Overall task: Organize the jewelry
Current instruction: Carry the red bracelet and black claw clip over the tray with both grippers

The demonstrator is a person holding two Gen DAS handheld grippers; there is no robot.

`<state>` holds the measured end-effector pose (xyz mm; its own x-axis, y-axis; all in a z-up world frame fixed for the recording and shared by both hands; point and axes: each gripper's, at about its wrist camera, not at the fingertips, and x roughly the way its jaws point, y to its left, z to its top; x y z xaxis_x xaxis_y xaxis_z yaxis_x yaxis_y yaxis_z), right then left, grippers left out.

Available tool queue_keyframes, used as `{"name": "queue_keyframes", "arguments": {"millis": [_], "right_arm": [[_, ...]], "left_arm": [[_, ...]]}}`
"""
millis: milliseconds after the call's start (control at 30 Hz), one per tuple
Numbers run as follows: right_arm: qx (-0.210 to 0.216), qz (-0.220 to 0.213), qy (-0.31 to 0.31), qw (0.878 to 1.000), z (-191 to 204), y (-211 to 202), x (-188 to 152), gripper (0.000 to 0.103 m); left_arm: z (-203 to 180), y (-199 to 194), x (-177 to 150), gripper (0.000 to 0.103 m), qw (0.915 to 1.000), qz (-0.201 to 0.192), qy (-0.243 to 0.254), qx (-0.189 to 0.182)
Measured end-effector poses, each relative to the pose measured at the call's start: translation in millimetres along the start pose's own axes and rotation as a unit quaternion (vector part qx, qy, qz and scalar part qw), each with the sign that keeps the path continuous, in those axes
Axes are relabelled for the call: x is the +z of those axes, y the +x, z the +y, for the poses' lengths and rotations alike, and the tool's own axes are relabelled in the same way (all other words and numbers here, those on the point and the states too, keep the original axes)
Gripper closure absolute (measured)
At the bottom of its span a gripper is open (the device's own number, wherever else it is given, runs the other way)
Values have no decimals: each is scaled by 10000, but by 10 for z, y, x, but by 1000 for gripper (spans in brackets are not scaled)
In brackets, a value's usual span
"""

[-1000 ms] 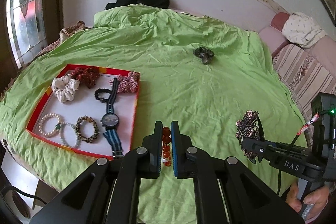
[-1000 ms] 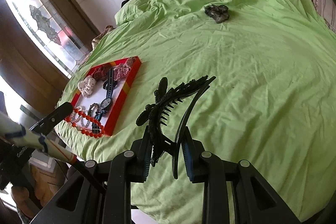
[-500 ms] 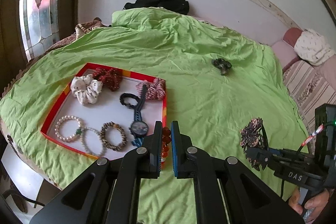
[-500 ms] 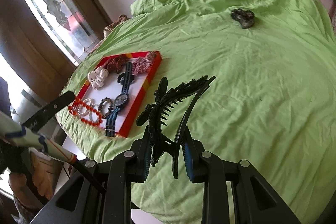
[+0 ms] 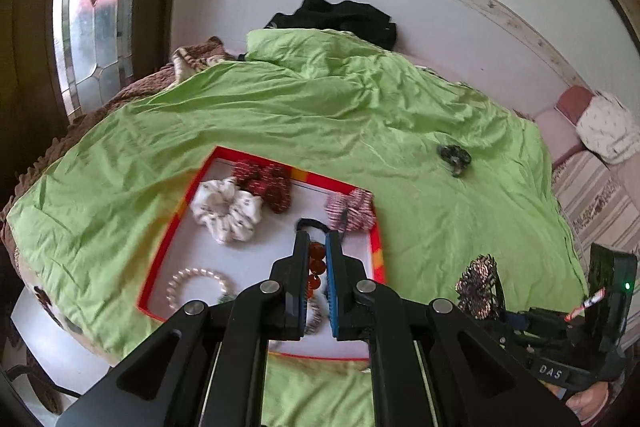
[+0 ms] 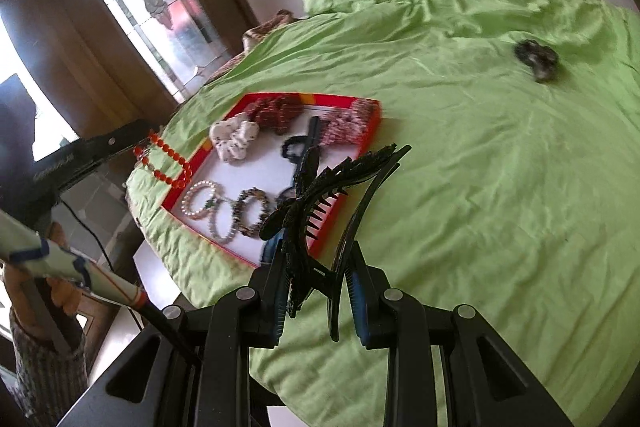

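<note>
While the left gripper (image 5: 317,269) pinches the red bracelet (image 5: 314,269) over the tray (image 5: 376,259), beads dangling straight down, the right gripper (image 6: 316,291), farther off, clamps the hair clip (image 6: 320,187) beside the tray's edge

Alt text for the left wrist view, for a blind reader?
The left gripper, shut on a red bead bracelet, is above a red-rimmed tray of scrunchies, bracelets and a watch on a green bedspread. The right gripper holds a hair clip.
</note>
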<state>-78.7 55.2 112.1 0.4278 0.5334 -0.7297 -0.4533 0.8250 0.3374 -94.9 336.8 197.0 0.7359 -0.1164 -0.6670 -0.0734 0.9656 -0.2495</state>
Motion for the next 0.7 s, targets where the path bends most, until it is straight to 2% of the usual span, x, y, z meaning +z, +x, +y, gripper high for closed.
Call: {"name": "queue_keyframes", "arguments": {"millis": [167,367,700], "right_arm": [[148,71,-152,9997,155,182,130,74],[530,207,-200,9982,328,466,319,74],[1247,687,-210,9896,608,1256,635,74]], "left_arm": [[233,177,83,96,9997,157,-104,157],[431,460,111,96,9987,367,-263,253],[688,987,180,96,9964,689,-369,334]]}}
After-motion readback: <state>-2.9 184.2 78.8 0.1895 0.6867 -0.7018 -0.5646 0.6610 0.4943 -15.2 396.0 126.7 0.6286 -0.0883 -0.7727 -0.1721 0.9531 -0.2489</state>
